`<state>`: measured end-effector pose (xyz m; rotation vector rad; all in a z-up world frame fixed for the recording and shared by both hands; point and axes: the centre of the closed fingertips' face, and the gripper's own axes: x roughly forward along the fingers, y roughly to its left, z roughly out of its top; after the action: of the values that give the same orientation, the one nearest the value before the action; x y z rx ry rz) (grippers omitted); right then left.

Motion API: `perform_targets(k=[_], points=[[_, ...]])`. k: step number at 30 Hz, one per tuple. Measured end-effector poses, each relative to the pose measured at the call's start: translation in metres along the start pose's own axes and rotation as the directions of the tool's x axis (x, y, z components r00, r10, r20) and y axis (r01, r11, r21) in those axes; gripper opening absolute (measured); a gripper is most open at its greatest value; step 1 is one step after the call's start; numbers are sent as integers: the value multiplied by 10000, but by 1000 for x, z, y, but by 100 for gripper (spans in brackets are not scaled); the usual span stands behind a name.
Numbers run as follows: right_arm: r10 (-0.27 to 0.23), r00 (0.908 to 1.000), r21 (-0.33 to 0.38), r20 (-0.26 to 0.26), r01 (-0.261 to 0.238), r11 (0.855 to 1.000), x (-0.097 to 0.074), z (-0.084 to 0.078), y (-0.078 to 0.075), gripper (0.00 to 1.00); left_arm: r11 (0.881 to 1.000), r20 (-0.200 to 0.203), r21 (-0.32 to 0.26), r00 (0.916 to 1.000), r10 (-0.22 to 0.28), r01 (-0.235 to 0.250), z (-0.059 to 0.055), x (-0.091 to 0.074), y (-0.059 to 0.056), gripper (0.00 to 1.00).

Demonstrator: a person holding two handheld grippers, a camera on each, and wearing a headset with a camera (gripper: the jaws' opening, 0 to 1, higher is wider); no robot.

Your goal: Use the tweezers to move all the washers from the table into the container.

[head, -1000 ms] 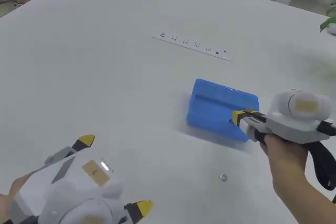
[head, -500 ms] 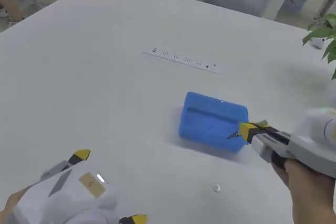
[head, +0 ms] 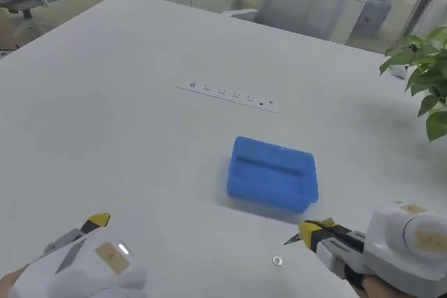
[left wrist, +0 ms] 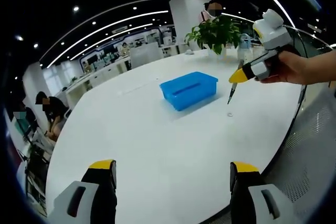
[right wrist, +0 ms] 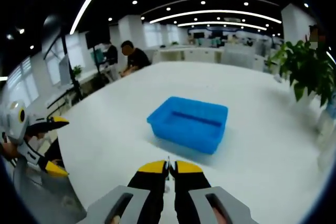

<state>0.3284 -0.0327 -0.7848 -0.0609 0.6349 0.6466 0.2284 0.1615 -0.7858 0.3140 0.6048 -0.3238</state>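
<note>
- My right claw (head: pixel 313 229) sits at the lower right of the head view. Its yellow-tipped jaws are pressed together on the tweezers (head: pixel 291 240).
- In the right gripper view the two jaws meet at the bottom centre, with the thin tweezers (right wrist: pixel 168 162) standing out between them.
- The tweezers point to the left and a little down in the head view. Their tip hangs above the table (head: pixel 140 137), near one washer (head: pixel 277 261) but apart from it.
- The washer lies flat on the table at the lower middle of the head view, below the blue container (head: pixel 272 176).
- In the left gripper view the washer (left wrist: pixel 229 114) is just under the tweezers tip (left wrist: pixel 231 95), to the right of the container (left wrist: pixel 189 88).
- My left claw (left wrist: pixel 173 166) has its jaws spread wide apart with nothing between them. It is at the lower left of the head view, well apart from the container.
- Whether there are washers inside the container I cannot tell.
</note>
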Motion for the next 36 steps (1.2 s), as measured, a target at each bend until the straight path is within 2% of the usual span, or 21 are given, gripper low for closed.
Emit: perform_targets(k=[7, 17, 26, 29, 31, 33, 36], points=[[-24, 9995, -84, -307, 21, 10000, 2, -15, 3, 2, 10000, -91, 66, 9999, -43, 43, -2, 1, -1, 91], [-36, 9997, 227, -253, 42, 9997, 9, -13, 0, 2, 9999, -118, 117, 9999, -5, 7, -2, 1, -1, 91], [36, 9998, 289, -216, -29, 9996, 10, -15, 6, 2, 9999, -194, 127, 9998, -11, 13, -3, 2, -1, 91], [41, 9996, -161, -280, -46, 9999, 11, -16, 10, 2, 9999, -248, 148, 9997, -14, 18, -4, 2, -1, 91], [73, 9992, -827, -384, -104, 9965, 11, -18, 16, 2, 9999, -237, 163, 9997, -22, 25, -4, 2, -1, 91], [-118, 9989, -1483, -456, 49, 9889, 11, -18, 16, 1, 9999, -231, 162, 9997, -15, 19, -4, 2, -1, 91], [-158, 9983, -1665, -558, 63, 9860, 12, -18, 19, 1, 9999, -258, 131, 9997, -21, 25, -4, 2, -1, 91]])
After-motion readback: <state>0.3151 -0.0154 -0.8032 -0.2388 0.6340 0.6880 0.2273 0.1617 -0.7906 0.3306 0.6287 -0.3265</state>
